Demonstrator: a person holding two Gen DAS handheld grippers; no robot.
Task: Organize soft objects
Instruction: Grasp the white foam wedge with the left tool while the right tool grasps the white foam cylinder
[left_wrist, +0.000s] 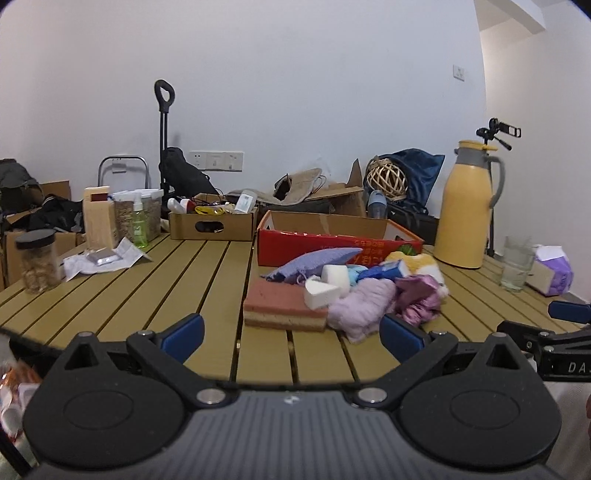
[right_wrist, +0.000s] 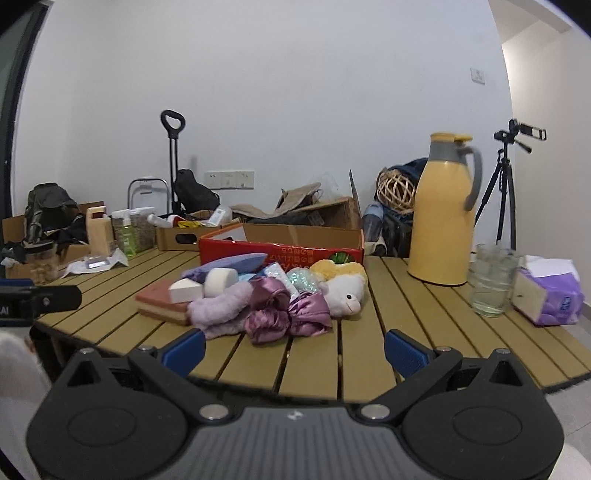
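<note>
A heap of soft things lies mid-table in front of a red cardboard box (left_wrist: 332, 243) (right_wrist: 280, 249): a pink-and-tan sponge (left_wrist: 282, 308) (right_wrist: 160, 301), white foam pieces (left_wrist: 334, 277) (right_wrist: 219, 280), a lilac fuzzy cloth (left_wrist: 364, 304) (right_wrist: 221, 308), a shiny purple satin piece (left_wrist: 419, 297) (right_wrist: 286, 314), a purple pouch (left_wrist: 314, 262) (right_wrist: 232, 264) and a white-and-yellow plush (right_wrist: 343, 288). My left gripper (left_wrist: 291, 338) is open and empty just before the sponge. My right gripper (right_wrist: 294, 350) is open and empty at the table's near edge, short of the satin piece.
A yellow thermos jug (left_wrist: 467, 206) (right_wrist: 445, 210), a glass (right_wrist: 493, 282) and a tissue pack (right_wrist: 554, 295) stand at the right. Jars and bottles (left_wrist: 122, 218) and a brown box (left_wrist: 212, 223) sit at the back left. A tripod (right_wrist: 508, 177) stands behind.
</note>
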